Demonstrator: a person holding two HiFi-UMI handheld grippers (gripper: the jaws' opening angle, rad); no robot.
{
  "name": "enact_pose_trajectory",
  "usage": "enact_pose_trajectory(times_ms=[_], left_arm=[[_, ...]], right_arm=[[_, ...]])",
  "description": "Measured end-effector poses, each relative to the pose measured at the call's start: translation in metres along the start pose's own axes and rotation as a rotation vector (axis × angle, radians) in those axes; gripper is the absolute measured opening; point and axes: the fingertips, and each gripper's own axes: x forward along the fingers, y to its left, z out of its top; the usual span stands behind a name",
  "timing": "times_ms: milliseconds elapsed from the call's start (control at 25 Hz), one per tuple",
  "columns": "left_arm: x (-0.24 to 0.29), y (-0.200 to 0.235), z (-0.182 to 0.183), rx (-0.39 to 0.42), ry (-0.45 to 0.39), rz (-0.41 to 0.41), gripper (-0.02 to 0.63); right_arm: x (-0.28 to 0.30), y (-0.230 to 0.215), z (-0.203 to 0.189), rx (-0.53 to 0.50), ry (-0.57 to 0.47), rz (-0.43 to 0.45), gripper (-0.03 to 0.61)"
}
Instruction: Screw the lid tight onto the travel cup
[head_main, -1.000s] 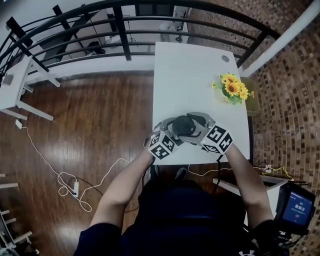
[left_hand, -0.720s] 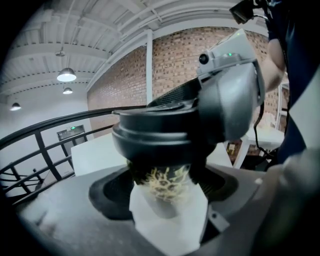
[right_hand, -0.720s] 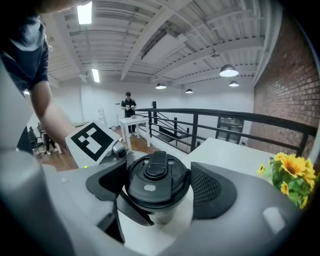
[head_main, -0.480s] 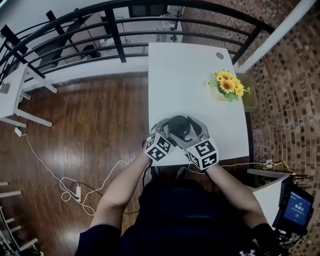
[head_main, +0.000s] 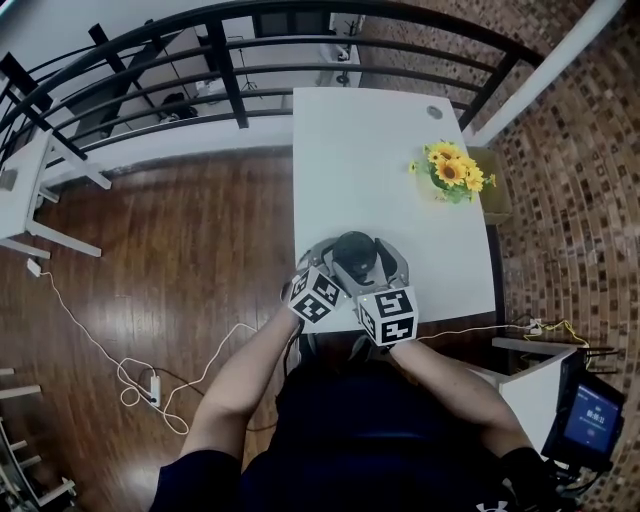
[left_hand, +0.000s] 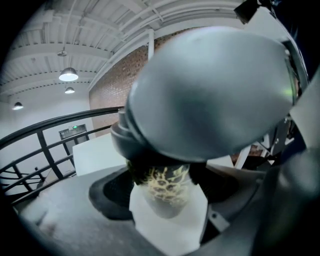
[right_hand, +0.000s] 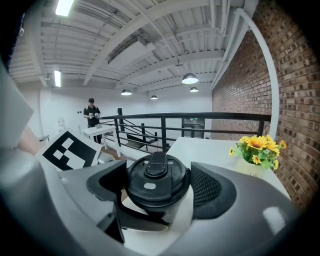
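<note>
We see the travel cup (left_hand: 162, 190) standing near the bottom edge of the white table (head_main: 380, 140), at the centre of the head view, with both grippers meeting on it. The left gripper (head_main: 330, 268) comes in from the lower left. Its own view shows its jaws narrowed onto the cup's pale body, which carries a golden web pattern, low in the middle of that frame. A large blurred grey mass fills the upper right of that view. The right gripper (head_main: 378, 272) comes in from the lower right. In its own view the black lid (right_hand: 156, 181), with a flip tab on top, sits between the two black pads (right_hand: 212, 187), and the jaws are closed against its rim. The lid sits on top of the cup, but we cannot tell how far it is threaded on. A pot of sunflowers (head_main: 448, 172) stands well apart, at the table's right edge. A black railing (head_main: 230, 60) curves across the top of the head view above a wooden floor (head_main: 180, 250), where a white cable (head_main: 120, 350) trails at the lower left.
</note>
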Motion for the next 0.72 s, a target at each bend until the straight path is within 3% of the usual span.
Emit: enact_pose_trajectory(times_ms=[320,520,720], left_arm=[[0.003,0.001,-0.001,0.003,0.006,0.007,0.397],[-0.003,0.002,-0.004,0.011,0.044,0.042,0.400],[-0.026,-0.005,-0.015,-0.097,0.038,0.075,0.410]], right_arm=[[0.002,-0.003,-0.002,0.014,0.005,-0.006,0.405],[0.004,0.003,-0.006,0.079,0.033,0.062,0.408],[0.002,0.020,-0.012,0.013,0.045,0.134,0.410]])
